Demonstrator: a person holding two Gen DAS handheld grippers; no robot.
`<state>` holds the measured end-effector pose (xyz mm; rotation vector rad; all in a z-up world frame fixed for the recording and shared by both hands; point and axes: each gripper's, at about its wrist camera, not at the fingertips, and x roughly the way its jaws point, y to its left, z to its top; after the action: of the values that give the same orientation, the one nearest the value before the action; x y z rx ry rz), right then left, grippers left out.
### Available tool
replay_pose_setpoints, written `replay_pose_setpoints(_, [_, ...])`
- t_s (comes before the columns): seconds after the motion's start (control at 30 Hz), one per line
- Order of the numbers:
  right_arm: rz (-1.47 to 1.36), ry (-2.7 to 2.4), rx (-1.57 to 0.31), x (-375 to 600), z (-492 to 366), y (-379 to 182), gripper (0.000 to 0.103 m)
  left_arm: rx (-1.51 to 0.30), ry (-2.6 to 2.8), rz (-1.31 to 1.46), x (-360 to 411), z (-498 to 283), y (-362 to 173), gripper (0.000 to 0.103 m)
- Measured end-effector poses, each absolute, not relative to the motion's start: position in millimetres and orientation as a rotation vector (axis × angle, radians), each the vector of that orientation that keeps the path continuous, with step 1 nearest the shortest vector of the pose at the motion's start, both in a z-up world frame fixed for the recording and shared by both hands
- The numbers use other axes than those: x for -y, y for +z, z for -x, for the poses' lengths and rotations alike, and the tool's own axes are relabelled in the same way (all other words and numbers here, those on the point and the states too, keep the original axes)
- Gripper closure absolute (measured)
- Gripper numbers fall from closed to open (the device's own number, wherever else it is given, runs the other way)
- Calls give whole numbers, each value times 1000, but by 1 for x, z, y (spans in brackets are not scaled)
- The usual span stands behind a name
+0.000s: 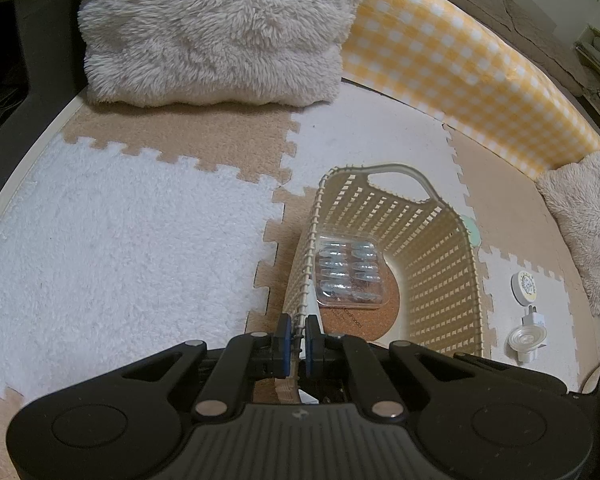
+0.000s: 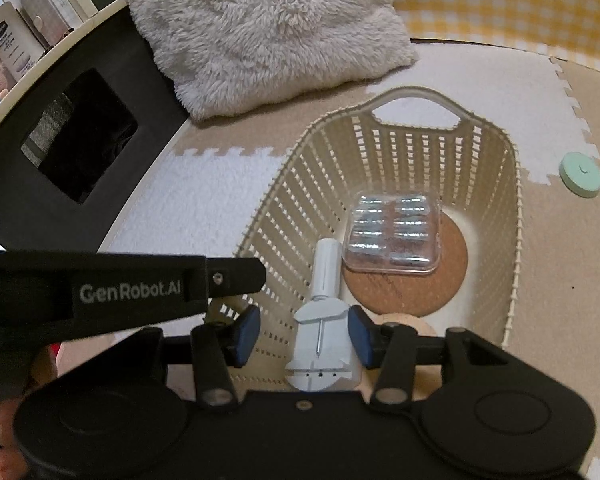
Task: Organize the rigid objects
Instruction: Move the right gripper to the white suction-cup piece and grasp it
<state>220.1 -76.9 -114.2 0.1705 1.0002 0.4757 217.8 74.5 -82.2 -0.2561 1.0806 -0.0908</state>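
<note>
A cream lattice basket point(image 1: 392, 168) stands on the foam mat, and my left gripper point(image 1: 296, 334) is shut on its near rim. Inside lie a clear blister pack point(image 1: 348, 276) and a cork coaster point(image 1: 352, 324) under it. In the right wrist view the same basket point(image 2: 416, 96) holds the pack point(image 2: 392, 232) and coaster point(image 2: 440, 280). My right gripper point(image 2: 304, 334) is open over the basket's near end. A white tool with a round handle point(image 2: 324, 268) lies between its fingers, with a gap to the left pad point(image 2: 246, 334). A pale wooden piece point(image 2: 404, 322) shows beneath.
A fluffy cushion point(image 1: 212, 28) and a yellow checked pad point(image 1: 460, 68) border the mat at the back. Right of the basket lie a mint disc point(image 2: 582, 174), a round white item point(image 1: 525, 282) and a white plug with a clear cup point(image 1: 526, 338). Black furniture point(image 2: 80, 152) stands left.
</note>
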Motion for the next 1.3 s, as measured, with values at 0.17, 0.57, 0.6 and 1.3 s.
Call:
replay_pose_setpoints(0.17, [-162,486,-985,81,-215,-106,52,-1081,-91,257,-75,-218,-82,97])
replay_pose_setpoints(0.57, [-50,528,-926,98,-198,-77,42,-1081,-92,261,-74,-217,-82,97])
replay_pose_setpoints(0.6, [-47,531,-922,99,-196,-75,41,-1081,-92,261,-74,-217,-82,97])
replay_pose_setpoints(1.3, [-128,339,-743,216,-190,-8,15,-1081,-93,256,-75,-217,-82,97])
